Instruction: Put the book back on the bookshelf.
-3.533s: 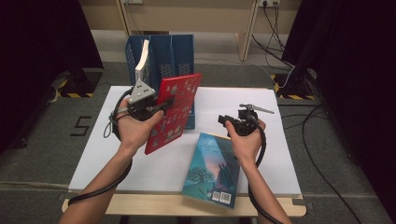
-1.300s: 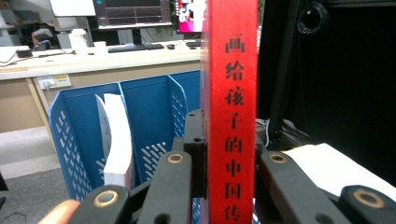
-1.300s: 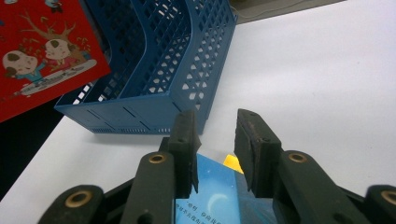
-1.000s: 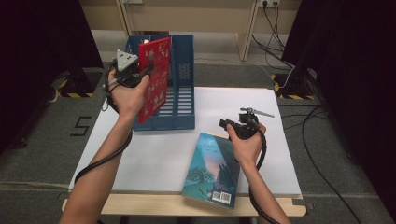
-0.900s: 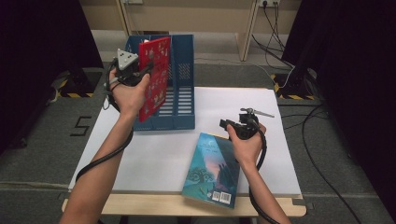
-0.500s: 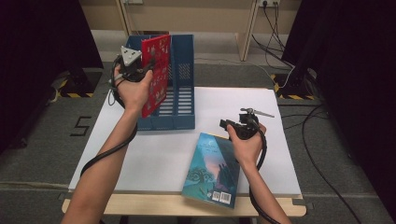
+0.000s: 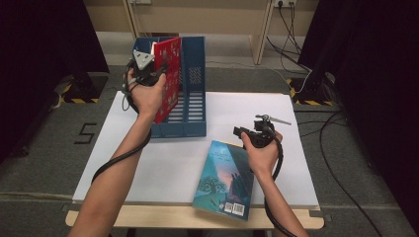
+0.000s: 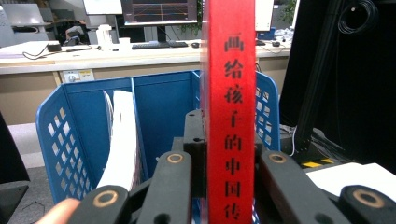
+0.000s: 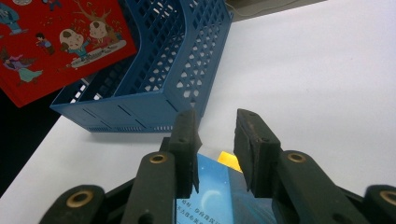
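Observation:
A red picture book (image 7: 169,74) stands upright on its edge over the blue file holder (image 7: 195,64), at the far left of the table. My left gripper (image 7: 157,73) is shut on it. In the left gripper view the book's red spine (image 8: 231,93) rises between the jaws, in front of the blue file holder (image 8: 70,126). I cannot tell which slot the book is over. A blue-covered book (image 7: 225,177) lies flat near the table's front edge. My right gripper (image 7: 242,132) is at that book's far corner, open. In the right gripper view the blue-covered book (image 9: 215,198) lies below the parted jaws.
White papers (image 8: 122,135) curve up in the holder's left slot. The white table (image 7: 286,123) spreads to the right of the holder. Cables and a dark curtain lie beyond the table's right side. In the right gripper view the blue file holder (image 9: 187,70) lies ahead.
My left hand has carried the red book from over the table's middle to the holder, then a little right and down. The right hand and blue book have stayed put.

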Action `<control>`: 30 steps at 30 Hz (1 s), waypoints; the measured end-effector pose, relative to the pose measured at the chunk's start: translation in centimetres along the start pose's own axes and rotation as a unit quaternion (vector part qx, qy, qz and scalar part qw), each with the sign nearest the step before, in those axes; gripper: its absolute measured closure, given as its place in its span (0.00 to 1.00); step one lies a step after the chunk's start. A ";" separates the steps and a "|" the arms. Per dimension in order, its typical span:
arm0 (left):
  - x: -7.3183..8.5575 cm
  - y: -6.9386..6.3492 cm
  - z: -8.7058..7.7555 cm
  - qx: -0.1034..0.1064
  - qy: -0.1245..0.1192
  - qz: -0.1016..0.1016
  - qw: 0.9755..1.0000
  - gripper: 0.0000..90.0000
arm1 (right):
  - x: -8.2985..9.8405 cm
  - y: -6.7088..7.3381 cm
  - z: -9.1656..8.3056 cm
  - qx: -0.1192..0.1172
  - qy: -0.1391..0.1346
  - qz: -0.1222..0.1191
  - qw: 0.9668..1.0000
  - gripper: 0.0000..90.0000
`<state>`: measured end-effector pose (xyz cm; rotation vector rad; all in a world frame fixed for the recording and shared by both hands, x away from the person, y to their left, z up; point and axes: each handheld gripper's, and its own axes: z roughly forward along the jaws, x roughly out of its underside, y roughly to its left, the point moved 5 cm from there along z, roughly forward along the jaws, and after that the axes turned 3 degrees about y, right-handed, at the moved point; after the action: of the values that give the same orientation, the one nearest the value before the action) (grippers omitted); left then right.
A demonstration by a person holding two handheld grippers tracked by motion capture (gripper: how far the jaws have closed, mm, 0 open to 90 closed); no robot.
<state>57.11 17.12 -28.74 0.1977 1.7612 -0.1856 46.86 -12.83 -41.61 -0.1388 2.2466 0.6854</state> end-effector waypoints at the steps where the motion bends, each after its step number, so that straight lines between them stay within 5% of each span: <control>1: 0.0 0.0 0.1 -0.001 -0.001 -0.002 1.000 0.88 | 0.0 0.0 0.0 0.000 0.001 0.002 1.000 0.77; 30: 1.5 0.2 3.0 -0.017 -0.007 -0.003 1.000 0.88 | 0.3 -0.3 0.3 0.001 0.004 0.001 1.000 0.77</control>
<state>59.76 16.64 -30.83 0.1672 1.7497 -0.1614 46.95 -12.87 -42.08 -0.1390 2.2549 0.6836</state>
